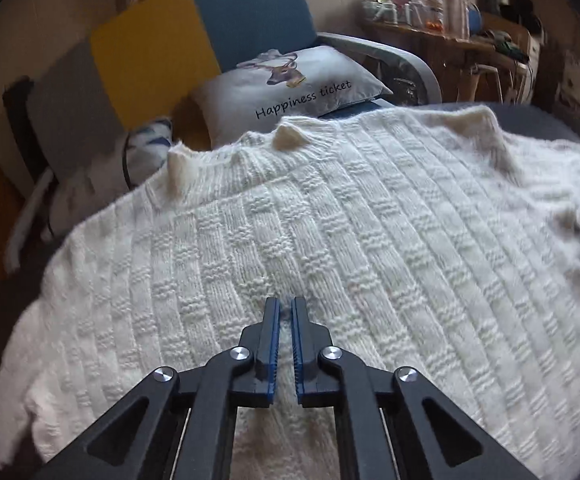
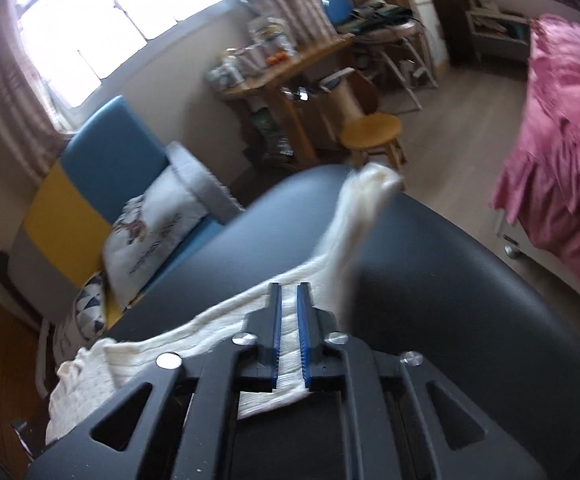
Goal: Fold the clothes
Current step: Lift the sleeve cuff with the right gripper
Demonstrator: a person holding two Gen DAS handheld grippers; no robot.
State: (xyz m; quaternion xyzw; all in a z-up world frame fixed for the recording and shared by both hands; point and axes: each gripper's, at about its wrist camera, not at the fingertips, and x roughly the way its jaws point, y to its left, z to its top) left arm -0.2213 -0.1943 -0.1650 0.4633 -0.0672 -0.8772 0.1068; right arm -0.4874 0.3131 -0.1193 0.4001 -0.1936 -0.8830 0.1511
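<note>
I had the left gripper point(image 1: 286, 304) nearly closed over the white sweater point(image 1: 329, 232); right gripper point(image 2: 289, 292) fingers pinched its sleeve point(image 2: 353, 220) on the dark worktop point(image 2: 449, 280).

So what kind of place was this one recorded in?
Most likely a lived-in home, a combined living room and bedroom. There is a blue and yellow sofa with a grey deer-print cushion, a cluttered wooden table by a curtained window, and a bed with pink bedding.
</note>
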